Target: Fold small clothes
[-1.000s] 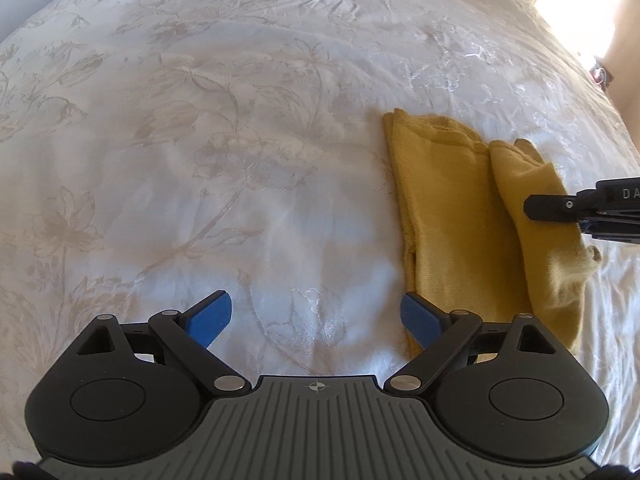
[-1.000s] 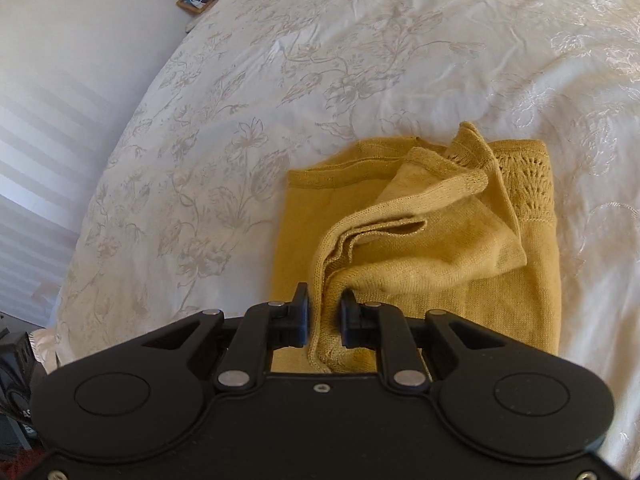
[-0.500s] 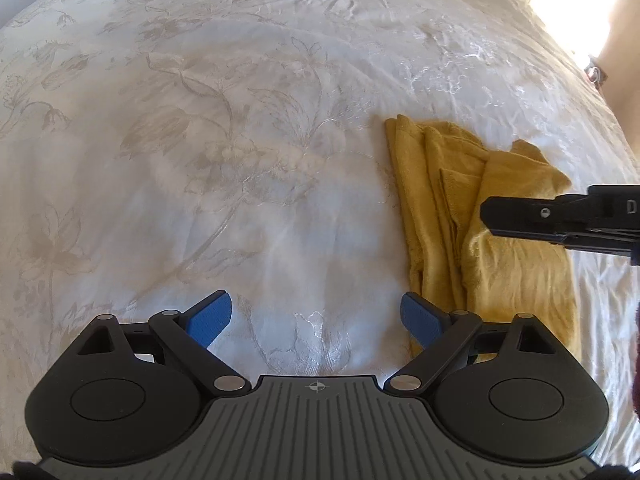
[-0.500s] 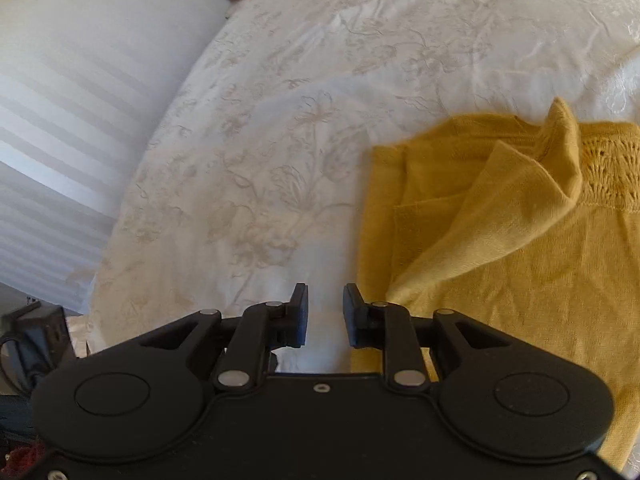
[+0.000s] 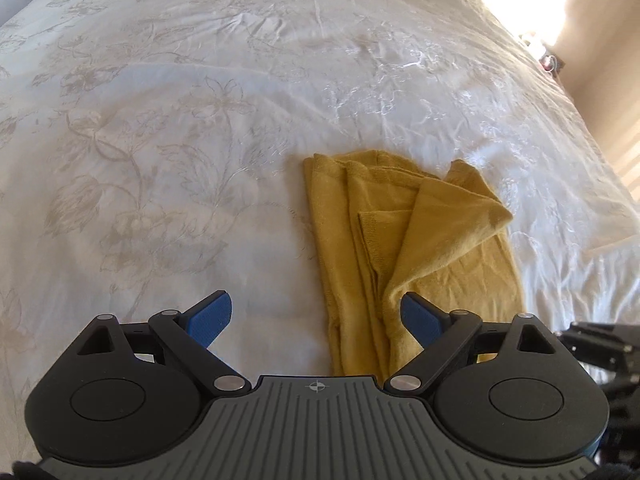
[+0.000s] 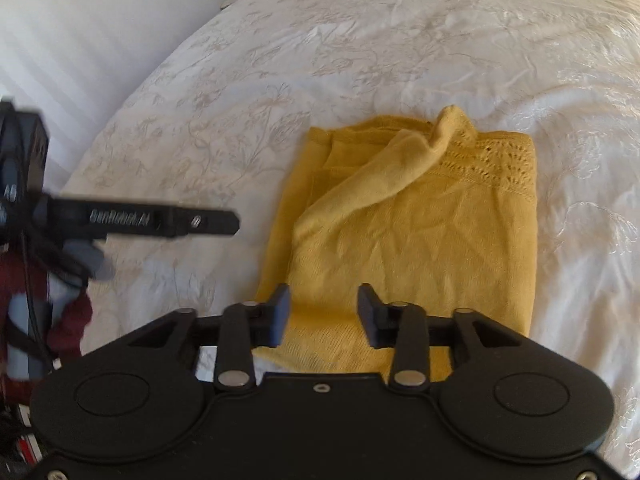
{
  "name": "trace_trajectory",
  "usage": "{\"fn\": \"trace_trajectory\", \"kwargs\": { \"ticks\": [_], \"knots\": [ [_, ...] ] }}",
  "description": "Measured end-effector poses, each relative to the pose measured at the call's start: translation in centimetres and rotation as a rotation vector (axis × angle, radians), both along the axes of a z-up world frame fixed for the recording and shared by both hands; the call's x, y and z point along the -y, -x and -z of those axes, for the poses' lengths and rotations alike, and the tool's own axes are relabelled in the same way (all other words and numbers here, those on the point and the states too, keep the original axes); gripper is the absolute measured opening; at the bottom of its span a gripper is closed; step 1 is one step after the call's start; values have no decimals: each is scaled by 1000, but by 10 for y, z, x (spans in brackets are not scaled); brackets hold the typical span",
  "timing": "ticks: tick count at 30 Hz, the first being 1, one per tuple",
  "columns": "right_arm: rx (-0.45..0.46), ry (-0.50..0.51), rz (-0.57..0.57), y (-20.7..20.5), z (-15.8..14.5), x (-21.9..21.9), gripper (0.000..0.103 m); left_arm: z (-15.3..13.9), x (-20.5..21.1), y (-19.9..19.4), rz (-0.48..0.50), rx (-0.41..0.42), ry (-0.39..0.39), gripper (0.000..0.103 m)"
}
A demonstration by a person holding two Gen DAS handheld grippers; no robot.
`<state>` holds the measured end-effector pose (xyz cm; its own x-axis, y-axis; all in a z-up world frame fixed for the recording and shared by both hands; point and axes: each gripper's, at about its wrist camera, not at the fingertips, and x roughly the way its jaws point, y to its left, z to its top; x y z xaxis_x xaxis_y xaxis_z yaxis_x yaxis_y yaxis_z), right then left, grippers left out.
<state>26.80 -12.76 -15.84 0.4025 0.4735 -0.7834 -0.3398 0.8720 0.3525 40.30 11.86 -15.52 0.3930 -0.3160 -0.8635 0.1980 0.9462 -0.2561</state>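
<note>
Left wrist view: both my grippers, left gripper (image 5: 316, 316) and right gripper (image 6: 323, 309), hang spread and empty near the soft, light yellow knit (image 5: 416, 248), best pinched at its raised corner

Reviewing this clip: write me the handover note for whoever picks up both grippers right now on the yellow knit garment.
Left gripper: open, holding nothing, hovering over the near edge of the mustard-yellow knit garment.
Right gripper: open, holding nothing, above the garment's near hem.
Garment: lies on the white floral bedspread, folded lengthwise into a narrow stack. One flap lies loose and diagonal across the top, with a peak raised at the far end near the lace-knit band.
Done: side folds are in.
Left: likely flatten the loose flap, then fold the stack end to end.
</note>
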Motion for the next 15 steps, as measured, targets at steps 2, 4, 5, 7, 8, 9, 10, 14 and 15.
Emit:
{"fn": "trace_trajectory", "kwargs": {
  "ticks": [2, 4, 5, 7, 8, 9, 10, 14, 15],
  "knots": [
    [23, 33, -60, 9, 3, -14, 60, -1, 3, -4, 12, -10, 25, 92],
    [19, 33, -75, 11, 7, -23, 60, -5, 12, -7, 54, -2, 20, 92],
    [11, 22, -72, 12, 10, -25, 60, -7, 19, -9, 88, 10, 6, 92],
    [15, 16, -71, 13, 11, -27, 60, -9, 34, -10, 159, 27, -11, 92],
    [20, 25, -73, 14, 11, -29, 60, -9, 41, -11, 186, 30, -11, 92],
    [23, 28, -78, 15, 10, -29, 60, -8, 49, -12, 211, 30, -7, 92],
    [25, 30, -82, 15, 11, -29, 60, -5, 56, -14, 235, 28, -3, 92],
    [31, 47, -84, 15, 13, -28, 60, 9, 85, -24, 322, 44, -47, 92],
    [32, 52, -83, 16, 13, -27, 60, 13, 89, -29, 323, 55, -64, 92]
  ]
}}
